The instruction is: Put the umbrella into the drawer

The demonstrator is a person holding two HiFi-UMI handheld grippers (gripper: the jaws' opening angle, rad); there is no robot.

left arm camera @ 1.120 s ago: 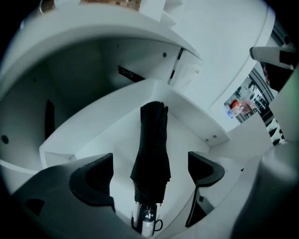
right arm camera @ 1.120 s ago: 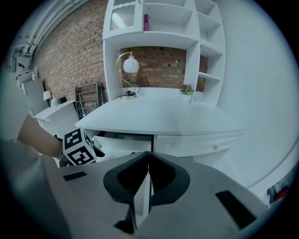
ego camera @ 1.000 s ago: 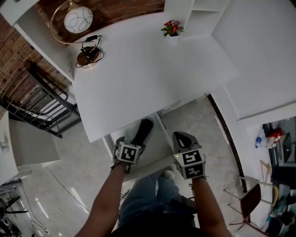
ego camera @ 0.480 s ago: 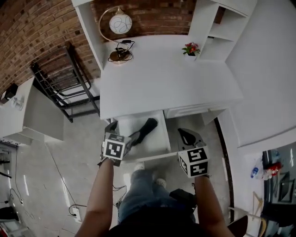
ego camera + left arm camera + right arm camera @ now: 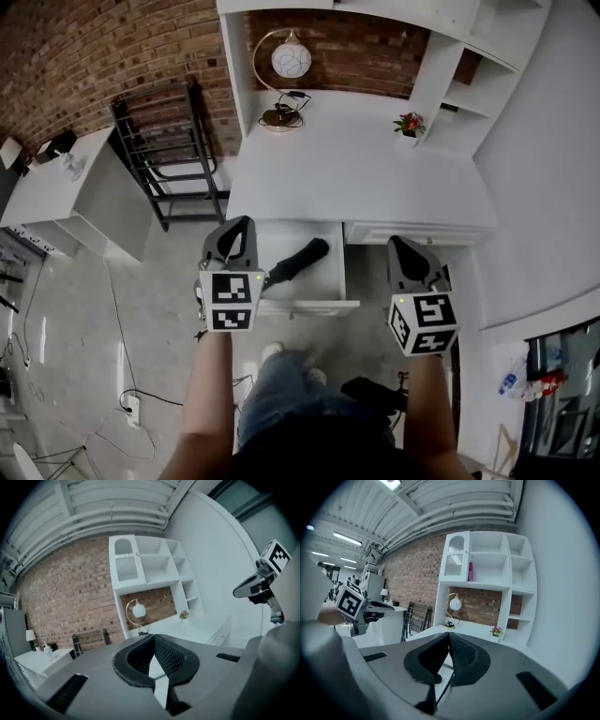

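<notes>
Left gripper (image 5: 153, 639): jaws clenched together, nothing between them. Right gripper (image 5: 449, 637): jaws also pressed together, empty. Both are held up in front of the person, near side of the white wooden desk (image 5: 375, 178), pointing roughly level toward the far brick wall, neither touching anything.

Black folded umbrella (image 5: 298, 260) lies diagonally inside the open white drawer (image 5: 309, 306), under the desk's left half: one end far-right, the other near-left. The near-left end sits close to the drawer's corner; I can't tell if it pokes over the rim.

Judgement: placement looks done, and this is the pull-away. To do it well, keep both claws high and clear of the drawer walls so nothing nudges the umbrella. Check that the near-left end is fully below the rim. If the drawer gets pushed in, press the front panel squarely at its middle with closed tips so it doesn't skew or jam on the umbrella.
</notes>
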